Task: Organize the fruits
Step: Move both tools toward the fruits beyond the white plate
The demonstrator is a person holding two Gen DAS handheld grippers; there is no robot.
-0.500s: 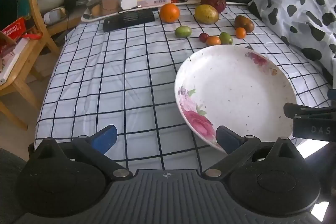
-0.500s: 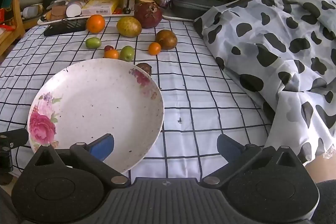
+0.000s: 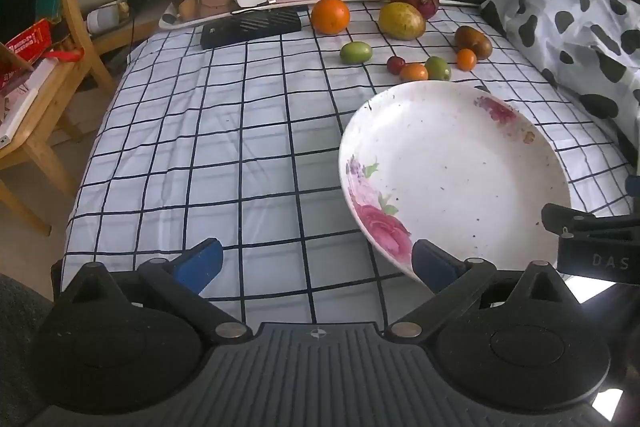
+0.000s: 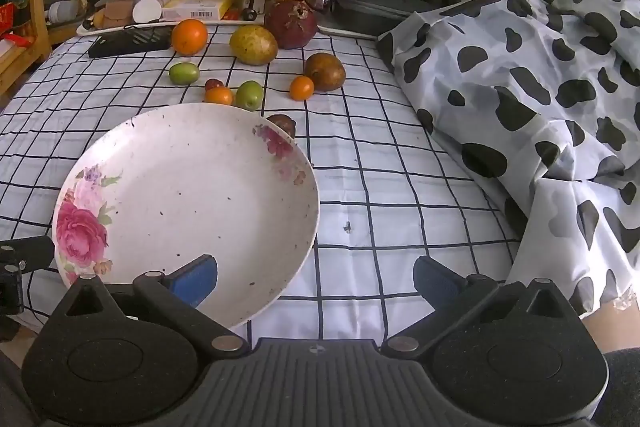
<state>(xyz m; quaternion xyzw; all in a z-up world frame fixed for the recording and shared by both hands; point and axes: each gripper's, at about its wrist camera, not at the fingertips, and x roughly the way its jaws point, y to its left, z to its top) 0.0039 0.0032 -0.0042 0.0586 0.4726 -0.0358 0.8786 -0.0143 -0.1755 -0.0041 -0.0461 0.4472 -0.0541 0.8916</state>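
The fruits lie loose on the checked tablecloth (image 3: 240, 147) toward the table's far edge: an orange (image 4: 189, 35), a yellow-green mango (image 4: 253, 45) and a dark red pomegranate (image 4: 291, 23) in the back row. Nearer are a brown round fruit (image 4: 325, 71), 2 small orange fruits (image 4: 301, 87) (image 4: 218, 95), 2 small green fruits (image 4: 183, 73) (image 4: 249, 95) and a tiny dark red one (image 4: 214, 83). Another dark fruit (image 4: 282, 125) peeks from behind the far rim of the flowered plate (image 4: 188, 195), which holds nothing and sits near the table's near edge. The left gripper (image 3: 316, 261) hovers over the cloth with its blue pads spread wide, the plate's rim beside its right pad. The right gripper (image 4: 316, 275) is likewise spread and holds nothing, its left pad over the plate's near rim. A cow-print cloth (image 4: 540, 87) covers the table's right side.
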